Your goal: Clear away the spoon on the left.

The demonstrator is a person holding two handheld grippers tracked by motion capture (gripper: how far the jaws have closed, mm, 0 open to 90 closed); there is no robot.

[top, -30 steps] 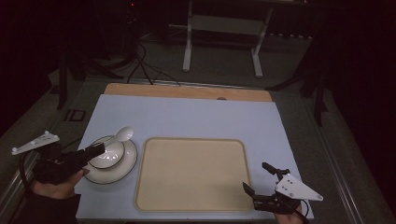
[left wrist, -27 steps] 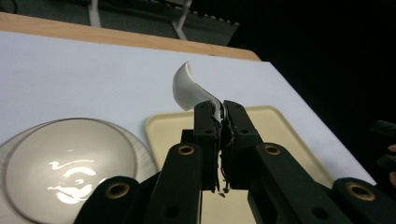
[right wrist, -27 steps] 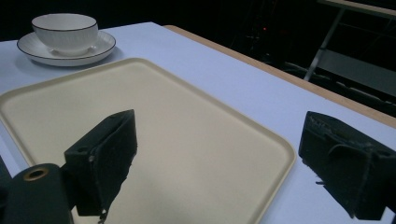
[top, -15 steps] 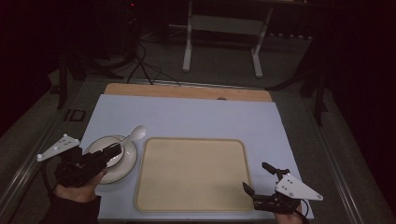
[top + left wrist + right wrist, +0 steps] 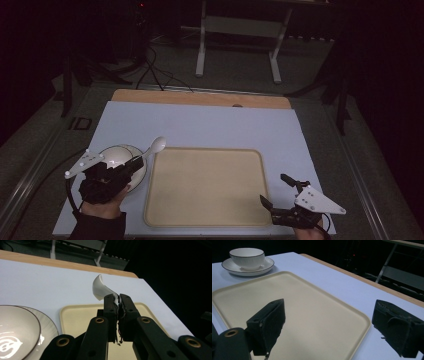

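Dark floor is surrounding the pale blue table (image 5: 210, 125) I am working over. I am reaching my left hand (image 5: 100, 192) forward from the near edge, its left gripper (image 5: 117, 302) clenching the handle of a white spoon (image 5: 100, 287) above the gap between saucer (image 5: 142, 172) and tray (image 5: 205, 185). I am resting my right gripper (image 5: 275, 192) at the tray's near corner, jaws spread, gripping nothing. Cup (image 5: 247, 255) is sitting on the saucer; tray is lying bare.
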